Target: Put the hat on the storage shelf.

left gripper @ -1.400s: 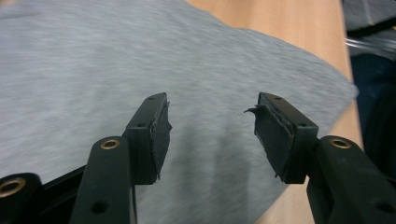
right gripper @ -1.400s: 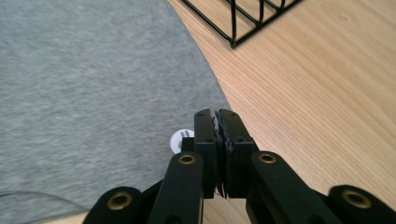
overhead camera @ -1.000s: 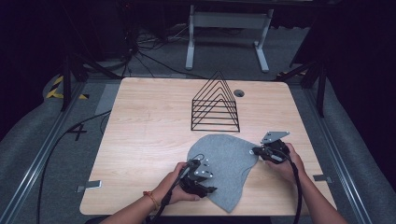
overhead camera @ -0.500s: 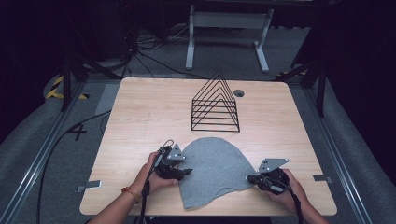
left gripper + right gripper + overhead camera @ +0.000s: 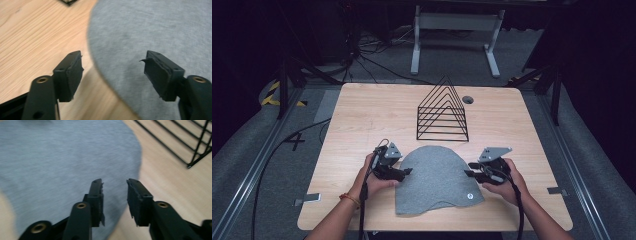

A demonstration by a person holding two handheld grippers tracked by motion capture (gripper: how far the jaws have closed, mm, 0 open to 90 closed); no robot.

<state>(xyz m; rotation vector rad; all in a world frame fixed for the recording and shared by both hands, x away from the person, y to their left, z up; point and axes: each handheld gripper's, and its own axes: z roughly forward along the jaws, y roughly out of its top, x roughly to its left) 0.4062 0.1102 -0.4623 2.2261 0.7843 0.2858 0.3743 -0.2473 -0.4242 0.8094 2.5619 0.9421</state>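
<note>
Standing beyond grey cloth point(image 5: 437, 177): black wire rack point(image 5: 443, 111)

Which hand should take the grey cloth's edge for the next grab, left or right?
Left, probably. The left tongs stand open astride the grey cloth's edge, having just been opening. The right tongs, also just opening, have a narrower gap, with the edge passing beneath it.

Cloth point(image 5: 436, 177) lies flat on table point(image 5: 362, 120), probably just before rack point(image 5: 443, 112).
</note>
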